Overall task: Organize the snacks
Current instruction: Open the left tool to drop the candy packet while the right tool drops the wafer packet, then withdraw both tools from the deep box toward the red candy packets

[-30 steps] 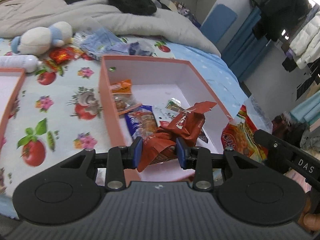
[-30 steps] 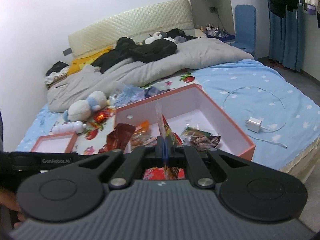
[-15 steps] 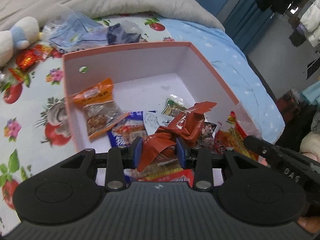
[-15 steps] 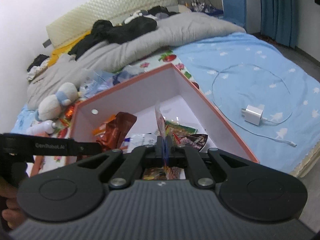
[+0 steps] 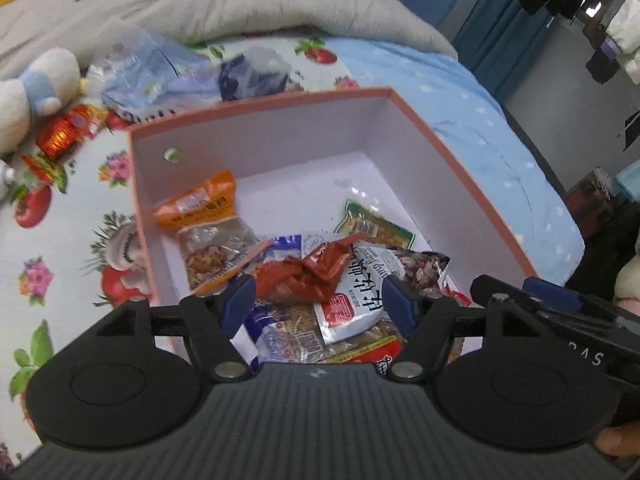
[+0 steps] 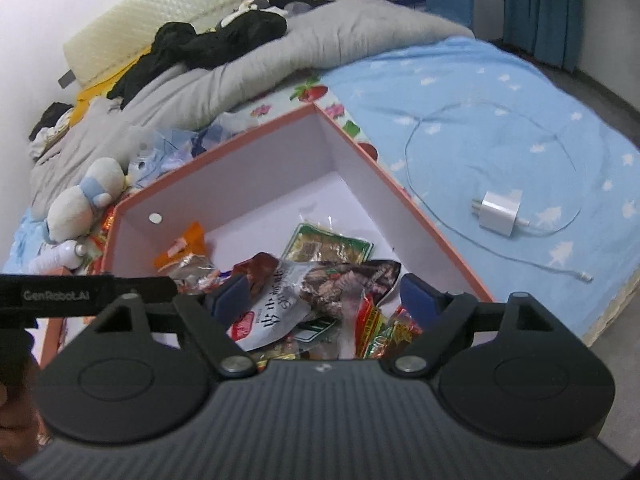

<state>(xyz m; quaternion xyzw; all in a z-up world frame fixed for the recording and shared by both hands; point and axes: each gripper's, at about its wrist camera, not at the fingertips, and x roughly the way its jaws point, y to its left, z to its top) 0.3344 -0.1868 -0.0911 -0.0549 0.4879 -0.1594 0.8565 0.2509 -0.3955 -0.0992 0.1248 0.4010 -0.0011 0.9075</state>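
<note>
A pink box (image 5: 452, 160) with white inside sits on the bed and holds several snack packets. My left gripper (image 5: 320, 300) is open just above the near end of the box. A crumpled red-brown packet (image 5: 308, 272) lies loose between its blue fingers, on top of a white packet (image 5: 360, 284). My right gripper (image 6: 324, 294) is open over the same pile. A red and yellow packet (image 6: 380, 328) lies below it in the box (image 6: 400, 192). Each gripper's black body shows at the edge of the other's view.
On the flowered sheet left of the box lie a plush toy (image 5: 28, 92), red candy wrappers (image 5: 64, 132) and blue plastic bags (image 5: 140, 68). A white charger with cable (image 6: 500, 216) lies on the blue sheet to the right. A grey duvet (image 6: 280, 52) is piled behind.
Both grippers have opened. The red-brown packet has dropped from the left one and the red and yellow packet from the right one into the box. Both moved closer over the box.
</note>
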